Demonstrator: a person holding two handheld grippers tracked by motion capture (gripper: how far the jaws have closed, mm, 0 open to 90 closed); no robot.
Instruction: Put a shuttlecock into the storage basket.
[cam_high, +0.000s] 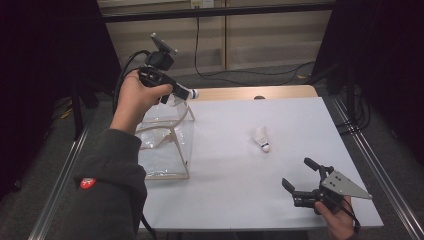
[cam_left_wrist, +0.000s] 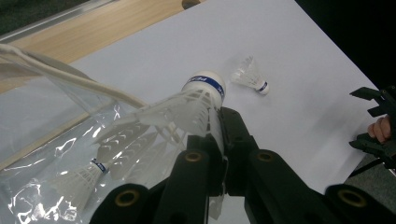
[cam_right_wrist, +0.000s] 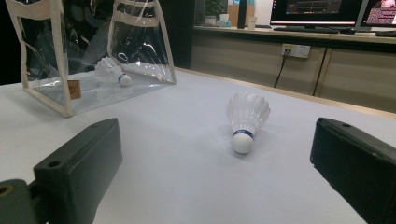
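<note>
Here the left gripper (cam_high: 176, 92) is clamped on a shuttlecock (cam_left_wrist: 196, 105) over the clear bag (cam_high: 165, 145) at the table's (cam_high: 240, 195) left edge, poised to drop it in beside another shuttlecock (cam_left_wrist: 81, 179). The right gripper (cam_high: 299, 176), jaws apart near the front right corner, faces a third shuttlecock (cam_high: 261, 138) mid-table, probably next.

Open table (cam_high: 235, 170) around lone shuttlecock (cam_high: 261, 138)

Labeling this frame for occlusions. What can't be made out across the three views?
- High view: the held shuttlecock is too small; the left gripper hides its feathers.
- Left gripper view: blue band print on the cork is unreadable; the clear bag glares over the shuttlecock inside.
- Right gripper view: the bag's small tag is too small to read.
</note>
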